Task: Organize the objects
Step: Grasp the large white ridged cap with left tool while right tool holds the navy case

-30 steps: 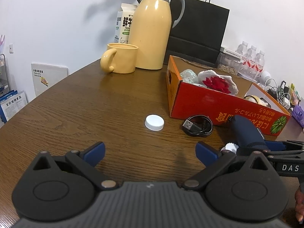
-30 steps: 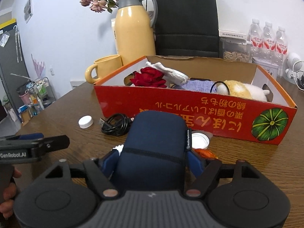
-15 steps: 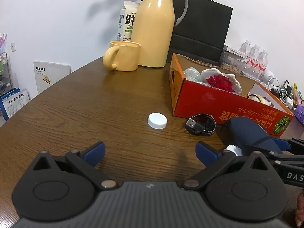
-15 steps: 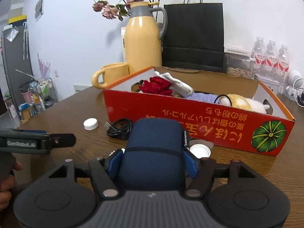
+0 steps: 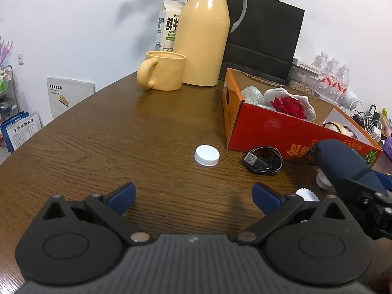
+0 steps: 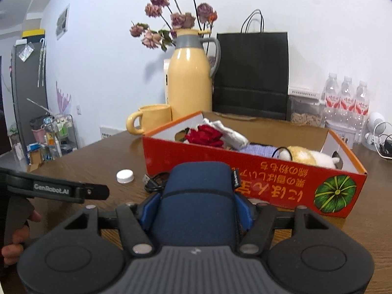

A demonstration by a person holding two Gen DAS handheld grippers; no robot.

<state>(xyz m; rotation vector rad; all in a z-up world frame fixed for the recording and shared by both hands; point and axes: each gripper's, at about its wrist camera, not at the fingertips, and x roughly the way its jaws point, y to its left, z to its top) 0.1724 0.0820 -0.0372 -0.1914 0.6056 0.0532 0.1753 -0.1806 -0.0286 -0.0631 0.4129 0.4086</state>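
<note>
My right gripper (image 6: 198, 208) is shut on a navy blue case (image 6: 198, 205) and holds it raised in front of the red cardboard box (image 6: 245, 171). The case also shows in the left wrist view (image 5: 343, 161), above the table near the box (image 5: 269, 132). My left gripper (image 5: 193, 196) is open and empty, low over the wooden table. A white bottle cap (image 5: 207, 155) and a coiled black USB cable (image 5: 263, 160) lie on the table ahead of it. The box holds a red rose (image 6: 204, 136), white cloth and a plush toy (image 6: 308, 155).
A yellow mug (image 5: 163, 73), yellow thermos (image 5: 204, 34), milk carton (image 5: 169, 27) and black paper bag (image 5: 262, 41) stand at the back. Water bottles (image 6: 346, 98) and cables sit at the far right. Small white caps (image 5: 306, 194) lie beside my left gripper's right finger.
My right gripper has lifted the navy case higher and tilted up, so more of the wall and flowers show. My left gripper stayed open and rose slightly.
</note>
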